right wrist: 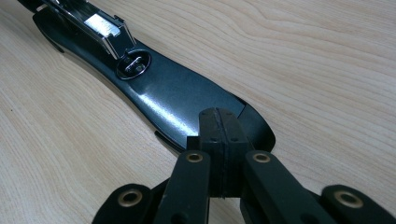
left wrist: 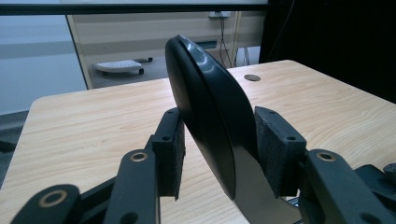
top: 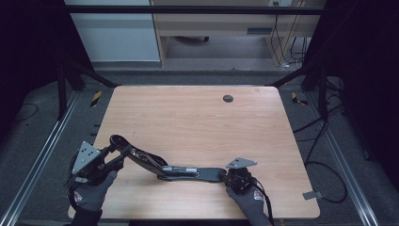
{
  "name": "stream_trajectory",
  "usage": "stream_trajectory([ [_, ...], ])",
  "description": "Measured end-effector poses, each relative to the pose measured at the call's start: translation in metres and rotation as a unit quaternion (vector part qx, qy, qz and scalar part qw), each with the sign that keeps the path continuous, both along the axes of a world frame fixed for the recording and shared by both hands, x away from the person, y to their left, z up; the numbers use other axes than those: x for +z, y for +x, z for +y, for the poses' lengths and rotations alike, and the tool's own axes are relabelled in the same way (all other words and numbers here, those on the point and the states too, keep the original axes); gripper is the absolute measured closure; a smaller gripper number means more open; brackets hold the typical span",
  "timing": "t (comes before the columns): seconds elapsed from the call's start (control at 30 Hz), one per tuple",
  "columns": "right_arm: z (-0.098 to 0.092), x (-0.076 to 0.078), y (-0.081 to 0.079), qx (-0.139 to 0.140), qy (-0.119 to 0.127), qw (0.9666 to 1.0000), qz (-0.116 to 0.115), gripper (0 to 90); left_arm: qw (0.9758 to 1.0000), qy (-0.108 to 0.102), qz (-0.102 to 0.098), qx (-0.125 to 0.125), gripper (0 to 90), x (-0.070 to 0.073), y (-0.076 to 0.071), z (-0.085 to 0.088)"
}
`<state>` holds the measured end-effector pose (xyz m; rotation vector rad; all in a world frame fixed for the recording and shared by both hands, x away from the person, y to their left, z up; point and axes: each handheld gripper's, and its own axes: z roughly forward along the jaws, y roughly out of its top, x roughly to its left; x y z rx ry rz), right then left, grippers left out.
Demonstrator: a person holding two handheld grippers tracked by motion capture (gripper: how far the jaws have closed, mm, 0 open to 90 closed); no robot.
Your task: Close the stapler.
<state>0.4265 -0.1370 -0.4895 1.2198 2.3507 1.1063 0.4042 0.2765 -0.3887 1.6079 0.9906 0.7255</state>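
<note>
We see the bench (top: 197,122), pale wood, bearing a long black stapler (top: 188,172) opened out near its front edge. Our left gripper (top: 113,157) lifts the raised arm, its fingers (left wrist: 273,149) clamped on it. Our right gripper (top: 228,178), fingers (right wrist: 208,135) together, presses the base's end.

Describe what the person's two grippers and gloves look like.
Both grippers, left gripper and right gripper, are black linkage frames with brass-ringed pivots and dark felt-like pads. Each carries a grey three-cornered plate on top. The hands wear grey knit gloves with a red-and-white cuff mark.
</note>
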Motion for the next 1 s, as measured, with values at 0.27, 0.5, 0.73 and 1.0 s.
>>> stream_trajectory([
  [0.27,0.0,0.0,0.0,-0.002,0.001,1.0,0.001,90.0,1.0,0.0,-0.004,-0.002,55.4,0.003,-0.001,-0.006],
  [0.5,0.0,0.0,0.0,-0.001,0.001,1.0,0.002,90.0,0.9999,-0.001,-0.009,-0.006,56.1,0.005,-0.002,-0.011],
  [0.73,0.0,0.0,0.0,-0.001,0.002,1.0,0.0,90.0,0.9997,0.0,-0.013,-0.018,57.2,0.008,-0.003,-0.019],
  [1.0,0.0,0.0,0.0,-0.002,0.004,1.0,0.003,90.0,0.9993,0.009,-0.022,-0.027,57.8,0.011,-0.004,-0.03],
])
